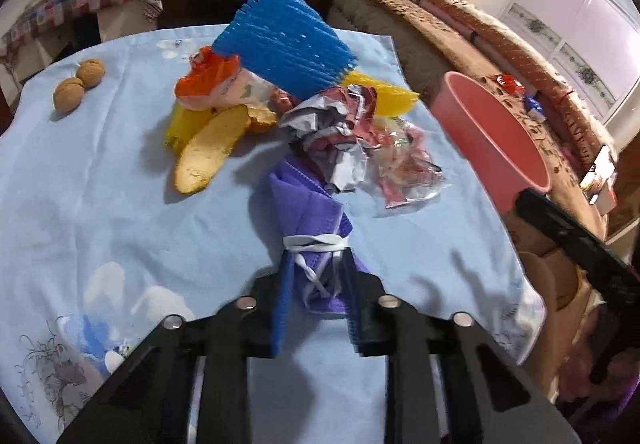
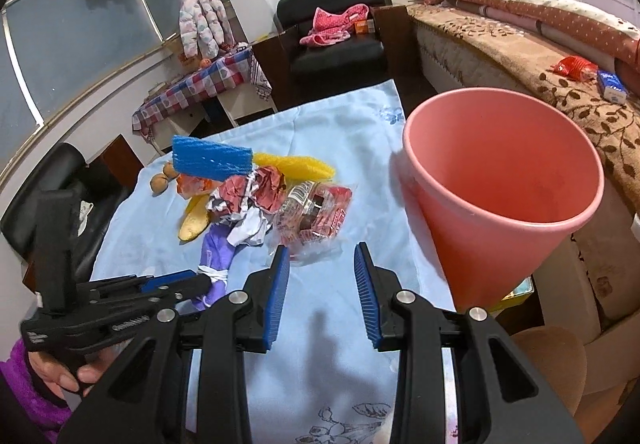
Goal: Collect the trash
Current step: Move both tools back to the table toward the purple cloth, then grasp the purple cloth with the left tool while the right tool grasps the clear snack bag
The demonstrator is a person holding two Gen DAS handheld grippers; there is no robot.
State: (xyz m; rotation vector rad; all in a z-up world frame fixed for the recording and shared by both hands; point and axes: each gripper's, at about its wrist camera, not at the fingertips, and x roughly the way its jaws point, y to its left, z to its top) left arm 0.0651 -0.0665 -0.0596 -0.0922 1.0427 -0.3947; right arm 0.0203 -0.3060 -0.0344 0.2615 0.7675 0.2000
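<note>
While the right gripper (image 2: 322,292) gapes empty, the left gripper (image 1: 316,292) pinches the soft, light purple face mask (image 1: 310,203) at its strap-bound waist, lower centre, beside the pink bin (image 1: 492,139).

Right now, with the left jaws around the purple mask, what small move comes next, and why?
Probably lift the purple mask clear and carry it toward the pink bin. The left gripper looks clamped on its tied end, the bin stands open beside the table, and the right gripper holds nothing.
</note>
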